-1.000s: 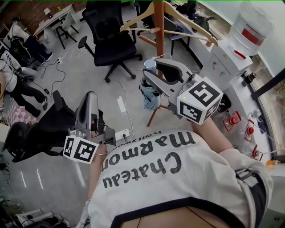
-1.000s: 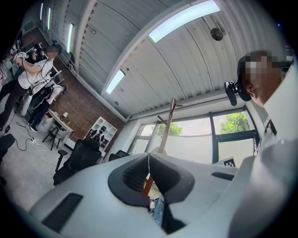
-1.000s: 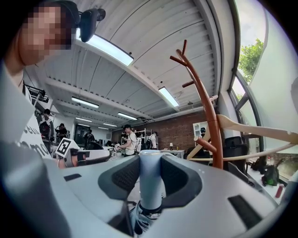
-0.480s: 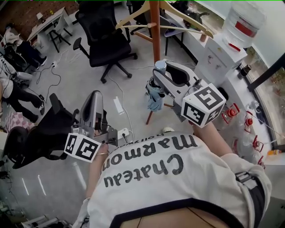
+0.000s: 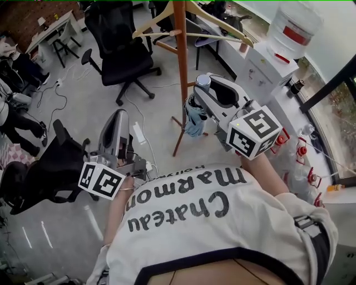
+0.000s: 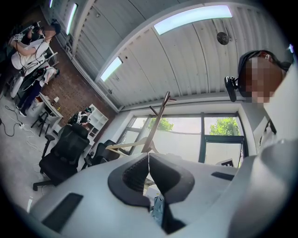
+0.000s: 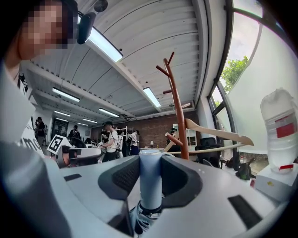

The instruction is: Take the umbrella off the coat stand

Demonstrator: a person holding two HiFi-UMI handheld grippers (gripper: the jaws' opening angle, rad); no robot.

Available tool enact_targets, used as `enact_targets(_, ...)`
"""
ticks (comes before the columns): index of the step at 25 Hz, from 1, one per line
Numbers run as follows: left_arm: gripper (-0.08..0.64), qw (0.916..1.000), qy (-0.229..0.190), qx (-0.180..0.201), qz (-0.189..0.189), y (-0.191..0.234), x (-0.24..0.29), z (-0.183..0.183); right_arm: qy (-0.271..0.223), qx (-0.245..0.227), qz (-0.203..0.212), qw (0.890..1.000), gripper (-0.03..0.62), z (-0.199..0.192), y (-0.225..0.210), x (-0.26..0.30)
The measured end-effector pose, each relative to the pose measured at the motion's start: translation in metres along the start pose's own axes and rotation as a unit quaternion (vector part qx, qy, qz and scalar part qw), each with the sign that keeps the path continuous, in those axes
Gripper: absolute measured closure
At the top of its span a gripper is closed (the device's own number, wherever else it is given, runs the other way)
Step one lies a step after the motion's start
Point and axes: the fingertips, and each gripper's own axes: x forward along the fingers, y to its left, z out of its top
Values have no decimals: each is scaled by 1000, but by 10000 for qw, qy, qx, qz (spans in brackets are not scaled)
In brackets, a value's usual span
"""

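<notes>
A folded blue umbrella (image 5: 194, 119) with a pale grey-blue handle (image 7: 150, 160) hangs just right of the brown wooden coat stand (image 5: 180, 67). My right gripper (image 5: 201, 89) is shut on that handle, the pads pressing both sides of it (image 7: 150, 183). The handle stands upright between the jaws and the folded cloth hangs below. The stand's pole (image 7: 177, 111) rises beyond the handle. My left gripper (image 5: 118, 118) is lower left, away from the stand, jaws shut with nothing between them (image 6: 148, 167). A bit of the blue cloth (image 6: 158, 210) shows beneath it.
Wooden hangers (image 5: 192, 16) hang on the stand's upper pegs. A black office chair (image 5: 119, 47) stands behind left, another dark seat (image 5: 50, 170) near left. A water dispenser with its bottle (image 5: 292, 25) is at the right. A power strip (image 5: 137, 133) and cables lie on the floor.
My right gripper has carried the umbrella rightward, from in front of the pole to clear of it. The left gripper shifted slightly and stays shut.
</notes>
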Motion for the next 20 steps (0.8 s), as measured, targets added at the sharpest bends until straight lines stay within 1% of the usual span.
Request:
enact_targets(4, 535, 10000, -47, 46, 63, -12, 10, -3, 67, -56, 87, 9999, 442, 3, -14, -4)
enact_targets(10, 535, 9993, -68, 1, 368, -21, 13, -13, 117, -92, 263, 9995, 442, 5, -31, -6)
enact_targets(14, 535, 9985, -125, 100, 526, -23, 11, -12, 76, -27, 345, 9994, 442, 4, -37, -6)
enact_targets(20, 535, 9975, -78, 104, 693, -25, 10, -18, 89, 61, 489, 9987, 442, -1, -41, -4)
